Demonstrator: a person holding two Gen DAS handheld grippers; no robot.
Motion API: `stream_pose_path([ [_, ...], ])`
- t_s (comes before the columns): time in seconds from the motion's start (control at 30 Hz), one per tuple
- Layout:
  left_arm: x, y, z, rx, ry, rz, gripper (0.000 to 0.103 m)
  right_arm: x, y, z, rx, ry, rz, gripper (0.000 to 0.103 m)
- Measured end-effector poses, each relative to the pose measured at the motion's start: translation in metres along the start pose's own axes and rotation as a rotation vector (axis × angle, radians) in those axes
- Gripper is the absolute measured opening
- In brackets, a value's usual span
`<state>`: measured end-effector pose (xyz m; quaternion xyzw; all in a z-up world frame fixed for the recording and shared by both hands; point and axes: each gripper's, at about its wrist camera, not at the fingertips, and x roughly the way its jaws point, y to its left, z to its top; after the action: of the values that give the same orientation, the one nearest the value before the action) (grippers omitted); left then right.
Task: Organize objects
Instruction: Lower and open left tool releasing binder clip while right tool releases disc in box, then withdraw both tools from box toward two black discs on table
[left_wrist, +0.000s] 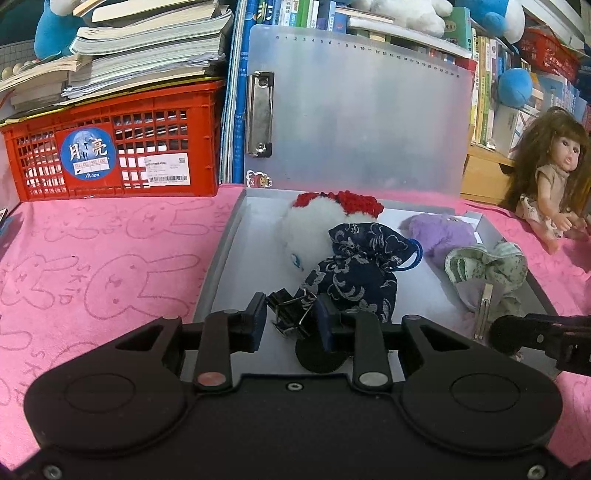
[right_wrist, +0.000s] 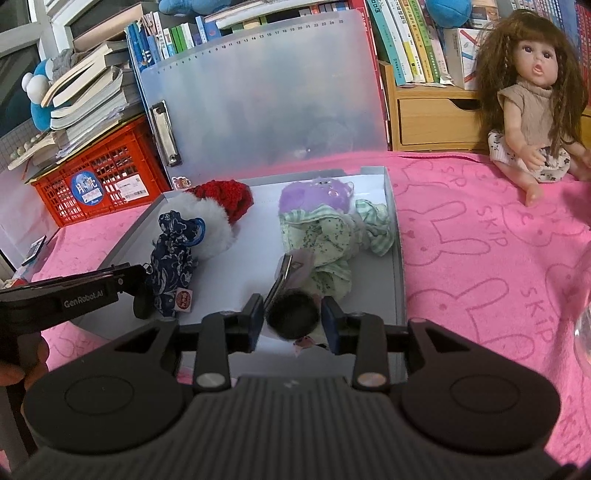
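An open grey storage box (left_wrist: 218, 258) (right_wrist: 397, 254) lies on the pink towel, its frosted lid (left_wrist: 354, 118) upright. Inside are a white plush with a red knit hat (left_wrist: 314, 218) (right_wrist: 214, 218), a navy patterned pouch (left_wrist: 354, 266) (right_wrist: 171, 254), a purple plush (left_wrist: 439, 232) (right_wrist: 317, 194) and a green cloth piece with a metal hair clip (left_wrist: 484, 266) (right_wrist: 328, 236). My left gripper (left_wrist: 291, 319) is shut on a black binder clip (left_wrist: 290, 314) over the box's near end. My right gripper (right_wrist: 293, 317) stands around a round black object (right_wrist: 293, 314), its jaws apart.
A red crate (left_wrist: 110, 147) under stacked books stands at the back left. A doll (right_wrist: 532, 96) (left_wrist: 550, 173) sits on the towel (left_wrist: 92, 266) at the right. Bookshelves and a wooden drawer unit (right_wrist: 436, 118) line the back. A clear glass edge (right_wrist: 583, 328) shows at far right.
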<state>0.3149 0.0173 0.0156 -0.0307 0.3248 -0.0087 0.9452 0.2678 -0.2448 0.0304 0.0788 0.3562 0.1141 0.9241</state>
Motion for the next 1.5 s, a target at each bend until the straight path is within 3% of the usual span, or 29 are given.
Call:
stream_pose_path([
  [0.23, -0.008, -0.005, 0.001, 0.023, -0.021, -0.001, 0.038, -0.009, 0.004, 0.001, -0.013, -0.021, -0.003, 0.058],
  [0.87, -0.063, -0.001, 0.001, 0.053, -0.067, -0.047, 0.054, -0.056, 0.017, -0.016, -0.113, -0.088, 0.0, 0.065],
  [1.5, -0.138, -0.014, -0.052, 0.131, -0.087, -0.127, 0.058, -0.106, 0.051, -0.07, -0.294, -0.13, 0.001, 0.07],
])
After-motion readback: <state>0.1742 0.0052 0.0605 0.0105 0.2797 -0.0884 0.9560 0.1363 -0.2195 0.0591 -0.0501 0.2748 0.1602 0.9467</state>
